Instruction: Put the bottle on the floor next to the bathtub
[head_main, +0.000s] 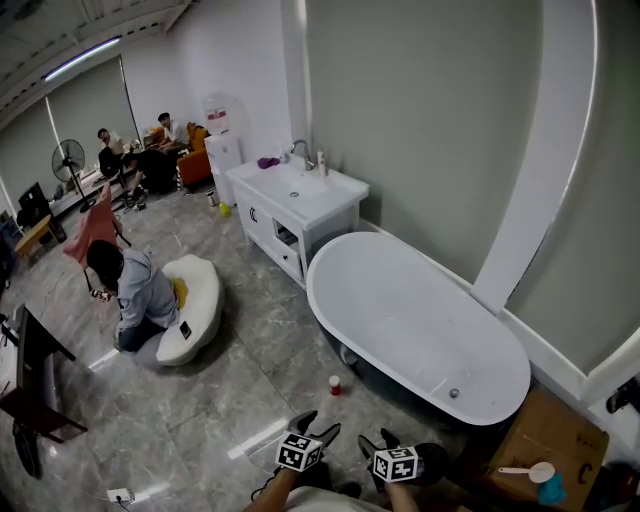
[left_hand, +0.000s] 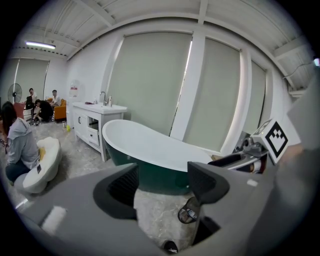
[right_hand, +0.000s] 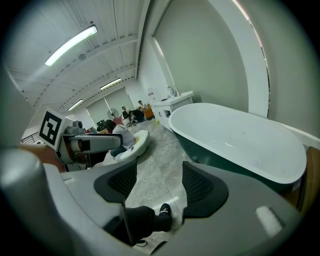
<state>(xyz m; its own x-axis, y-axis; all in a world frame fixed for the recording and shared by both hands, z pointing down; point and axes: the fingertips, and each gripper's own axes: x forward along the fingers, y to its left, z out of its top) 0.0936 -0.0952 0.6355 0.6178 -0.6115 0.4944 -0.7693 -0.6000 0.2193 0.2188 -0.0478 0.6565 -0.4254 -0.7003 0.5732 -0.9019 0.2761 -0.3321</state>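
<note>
Both pairs of jaws stand wide apart with nothing between them: through the left gripper (left_hand: 162, 182) we see only marbled floor and the dark green flank of the bathtub (left_hand: 150, 150), and through the right gripper (right_hand: 159, 182) floor and the person's own shoe. In the head view the left gripper (head_main: 318, 427) and right gripper (head_main: 380, 442) hang side by side low in the picture, short of the tub. The bottle (head_main: 335, 385) stands apart from both of them on the floor (head_main: 200, 400), just beside the dark underside of the bathtub (head_main: 400, 310), near its middle and on the side facing us. We judge the placing itself to be done, since the bottle is down where the task wants it and neither gripper is on it. What remains, we think, is only to keep the jaws clear, because a small upright thing on smooth stone would tip at a light knock. The bottle looks short, with a red body and a pale top; it is too small here for us to read any label. Farther off, a white washstand (head_main: 300, 195) stands at the tub's far end.
</note>
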